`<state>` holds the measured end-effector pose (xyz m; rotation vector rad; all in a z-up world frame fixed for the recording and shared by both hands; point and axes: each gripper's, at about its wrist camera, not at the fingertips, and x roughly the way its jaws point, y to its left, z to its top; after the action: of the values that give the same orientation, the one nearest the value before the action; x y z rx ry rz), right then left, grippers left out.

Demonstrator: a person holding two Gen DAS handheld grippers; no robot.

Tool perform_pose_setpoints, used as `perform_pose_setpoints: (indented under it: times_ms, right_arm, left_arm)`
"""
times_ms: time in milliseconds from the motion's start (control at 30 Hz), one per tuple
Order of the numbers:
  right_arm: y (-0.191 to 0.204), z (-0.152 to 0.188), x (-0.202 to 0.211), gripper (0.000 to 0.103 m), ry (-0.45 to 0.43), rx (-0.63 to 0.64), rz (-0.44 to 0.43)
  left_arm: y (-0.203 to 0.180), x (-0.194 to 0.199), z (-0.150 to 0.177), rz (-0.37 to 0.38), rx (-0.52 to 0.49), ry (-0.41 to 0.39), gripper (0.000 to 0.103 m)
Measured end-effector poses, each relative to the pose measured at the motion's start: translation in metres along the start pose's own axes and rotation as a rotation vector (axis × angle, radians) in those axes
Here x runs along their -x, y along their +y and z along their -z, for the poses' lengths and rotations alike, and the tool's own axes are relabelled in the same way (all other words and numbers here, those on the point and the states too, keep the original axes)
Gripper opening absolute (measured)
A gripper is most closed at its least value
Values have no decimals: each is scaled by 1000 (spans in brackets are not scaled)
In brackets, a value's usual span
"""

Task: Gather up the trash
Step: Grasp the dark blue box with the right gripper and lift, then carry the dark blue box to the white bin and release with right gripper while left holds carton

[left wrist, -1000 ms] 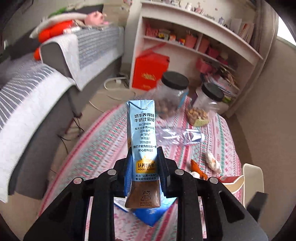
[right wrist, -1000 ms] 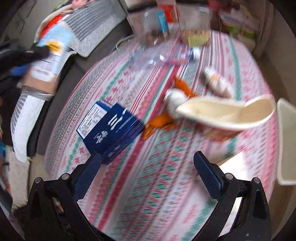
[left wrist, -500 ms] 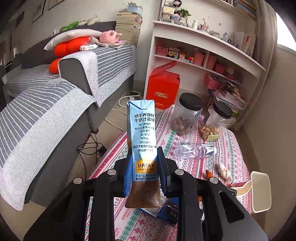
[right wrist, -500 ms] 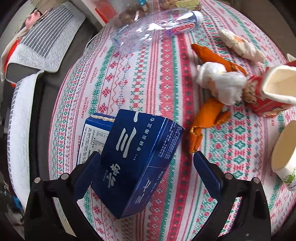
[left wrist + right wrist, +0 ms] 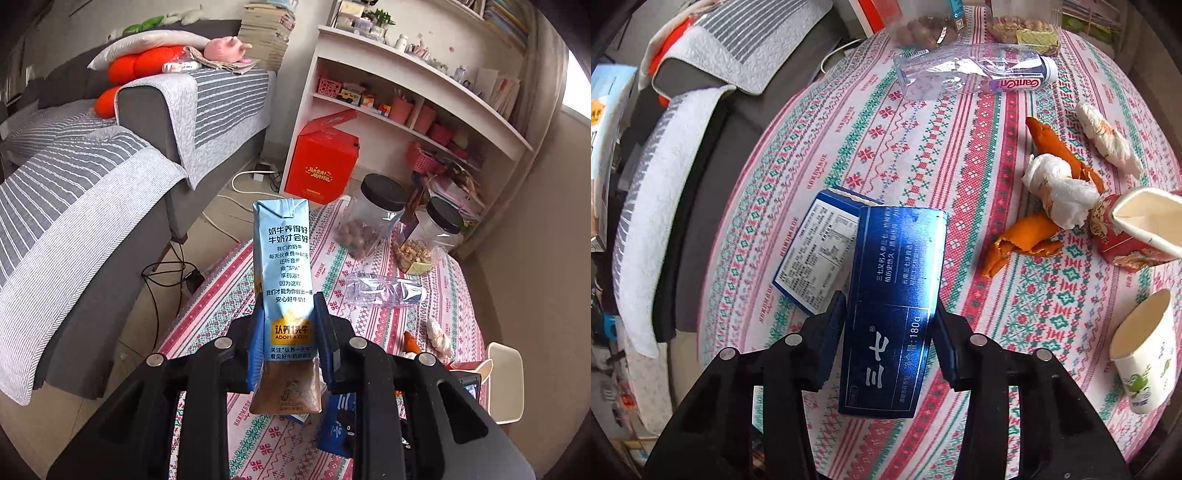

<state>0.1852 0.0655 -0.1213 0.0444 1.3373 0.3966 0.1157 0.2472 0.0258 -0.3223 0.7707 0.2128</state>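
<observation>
I hold a milk carton in my left tongs while my right tongs close around a blue box on the bench.

My left tongs (image 5: 289, 325) are clamped on a tall light-blue milk carton (image 5: 283, 258) printed "ADOPT A COW", lifted above the patterned red, green and white cloth on the bench (image 5: 886, 140). My right tongs (image 5: 891, 314) are closing on a dark-blue cardboard box (image 5: 894, 295) marked "180g", its sides between the pads, lying on the bench. The left view alone shows two clear black-lidded jars (image 5: 373, 214), one holding brown nuts, the other paler snacks. The right view alone shows an empty white paper cup (image 5: 1145, 354), orange peel (image 5: 1019, 240), crumpled tissue (image 5: 1056, 184) and a crushed clear bottle labelled "Ganten" (image 5: 975, 72).
</observation>
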Motion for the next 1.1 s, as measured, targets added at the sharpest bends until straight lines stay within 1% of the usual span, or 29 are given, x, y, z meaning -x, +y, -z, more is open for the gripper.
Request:
perform_pose_setpoints:
  times_ms: [33,167,267,333,433,533,700,767,900,1100]
  right_arm:
    - [1,1,-3,51,3,-5,-4]
    - [-3,-1,-21,51,40,-58,-77]
    - [-6,3,-29,50,64,-75,-78]
    - [-3,3,-26,38,44,-43,-57]
    - [0,-2,-6,38,-27,1,-38]
    - [0,-11,30,38,-124,47,-30]
    - [-15,-22,94,38,-282,115,1]
    - [-24,-27,110,38,-321,123,3]
    - [-50,-30,136,38,-380,102,-5]
    - [-111,-30,152,38,-466,-35,-19]
  left_arm:
    - [-1,0,0,1,1,1,25]
    - [0,0,1,4,6,4,25]
    - [3,-1,0,-6,7,4,25]
    - [5,-2,-1,-8,11,6,25]
    - [4,-3,-1,-12,9,7,25]
    - [-2,-5,1,-11,-2,12,25]
    - [-21,-9,6,-5,-37,12,25]
    - [-31,-11,8,1,-54,13,25]
    - [-54,-19,12,17,-86,18,25]
    - [-98,-32,23,57,-152,24,25]
